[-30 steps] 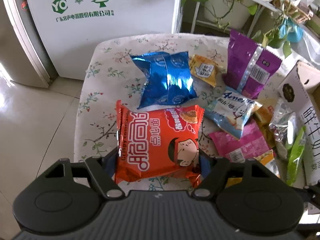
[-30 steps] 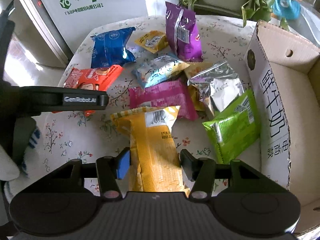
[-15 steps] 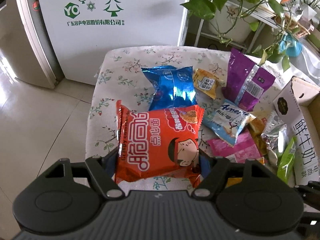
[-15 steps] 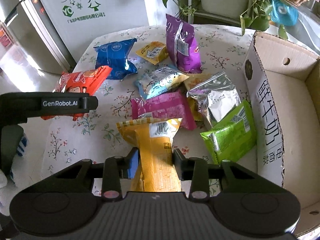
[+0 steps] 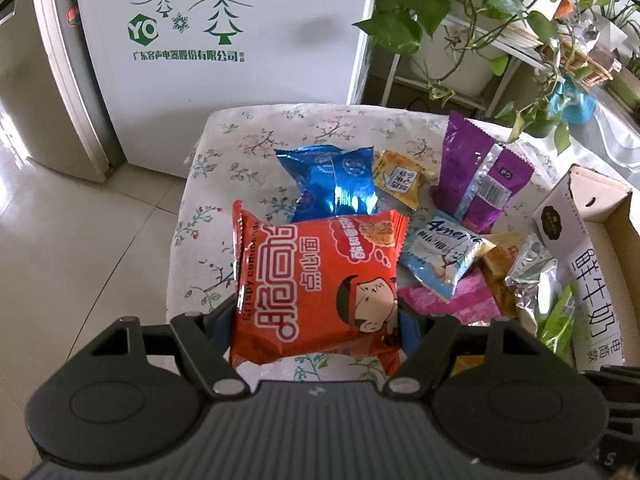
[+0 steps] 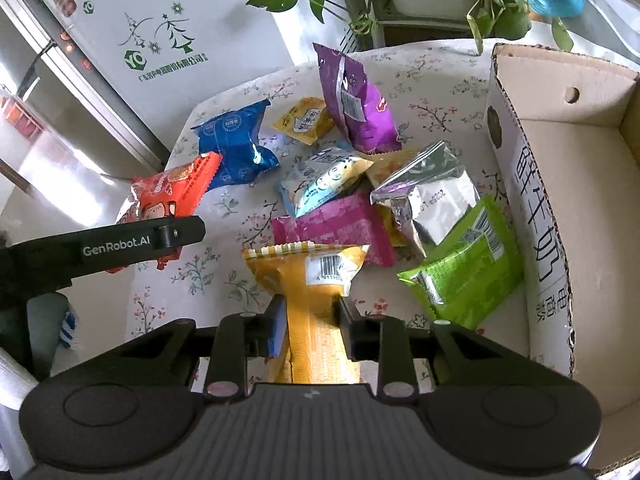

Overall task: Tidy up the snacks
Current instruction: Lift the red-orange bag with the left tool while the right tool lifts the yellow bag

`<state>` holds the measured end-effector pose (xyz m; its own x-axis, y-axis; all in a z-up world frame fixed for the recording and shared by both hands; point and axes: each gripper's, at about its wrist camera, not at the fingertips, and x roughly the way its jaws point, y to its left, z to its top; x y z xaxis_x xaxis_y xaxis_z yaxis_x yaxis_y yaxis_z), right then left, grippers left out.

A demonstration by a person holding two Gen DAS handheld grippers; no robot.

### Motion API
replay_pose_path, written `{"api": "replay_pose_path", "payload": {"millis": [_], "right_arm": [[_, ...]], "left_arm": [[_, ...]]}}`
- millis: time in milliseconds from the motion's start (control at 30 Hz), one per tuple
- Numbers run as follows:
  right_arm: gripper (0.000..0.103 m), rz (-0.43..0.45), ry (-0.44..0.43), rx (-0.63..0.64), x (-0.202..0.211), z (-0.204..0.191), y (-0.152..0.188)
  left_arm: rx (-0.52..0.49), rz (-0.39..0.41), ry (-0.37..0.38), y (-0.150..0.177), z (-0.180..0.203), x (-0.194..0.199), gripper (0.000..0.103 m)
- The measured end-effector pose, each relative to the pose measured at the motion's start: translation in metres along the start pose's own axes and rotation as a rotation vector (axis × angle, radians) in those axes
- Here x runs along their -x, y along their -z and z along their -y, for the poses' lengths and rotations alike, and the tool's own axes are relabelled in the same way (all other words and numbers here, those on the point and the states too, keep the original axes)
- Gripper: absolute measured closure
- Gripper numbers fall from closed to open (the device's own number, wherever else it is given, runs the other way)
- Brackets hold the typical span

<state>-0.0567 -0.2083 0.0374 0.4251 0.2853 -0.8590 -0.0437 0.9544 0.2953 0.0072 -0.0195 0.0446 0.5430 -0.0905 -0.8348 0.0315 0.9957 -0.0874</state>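
Left gripper (image 5: pixel 316 320) pinching glossy crinkled orange noodle packet (image 5: pixel 320 284); right gripper (image 6: pixel 310 326) squeezing long yellow foil pouch (image 6: pixel 312 300) over floral tablecloth (image 6: pixel 424 96).

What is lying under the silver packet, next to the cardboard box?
The silver packet partly covers a yellow-orange packet and the pink packet; anything deeper is hidden.
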Motion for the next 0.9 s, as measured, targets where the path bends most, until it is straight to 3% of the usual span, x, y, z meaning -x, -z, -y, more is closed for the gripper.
{"api": "replay_pose_path", "payload": {"millis": [100,233,433,567,900], "right_arm": [[0.065,-0.011,0.004,0.007,-0.002,-0.001,0.001],[0.039,-0.031,0.021,-0.008,-0.008,0.003,0.004],[0.039,-0.092,0.059,0.044,-0.03,-0.01,0.014],[0.047,-0.096,0.083,0.046,-0.035,-0.012,0.015],[0.049,0.096,0.006,0.039,0.026,-0.006,-0.01]], "left_arm": [[0.006,-0.007,-0.004,0.001,-0.001,-0.001,0.028],[0.016,-0.009,-0.012,0.001,-0.004,-0.003,0.028],[0.018,-0.004,-0.009,0.0,-0.003,-0.002,0.028],[0.026,0.005,-0.008,0.0,-0.003,0.002,0.028],[0.044,0.086,0.015,-0.016,0.007,0.024,0.028]]}}
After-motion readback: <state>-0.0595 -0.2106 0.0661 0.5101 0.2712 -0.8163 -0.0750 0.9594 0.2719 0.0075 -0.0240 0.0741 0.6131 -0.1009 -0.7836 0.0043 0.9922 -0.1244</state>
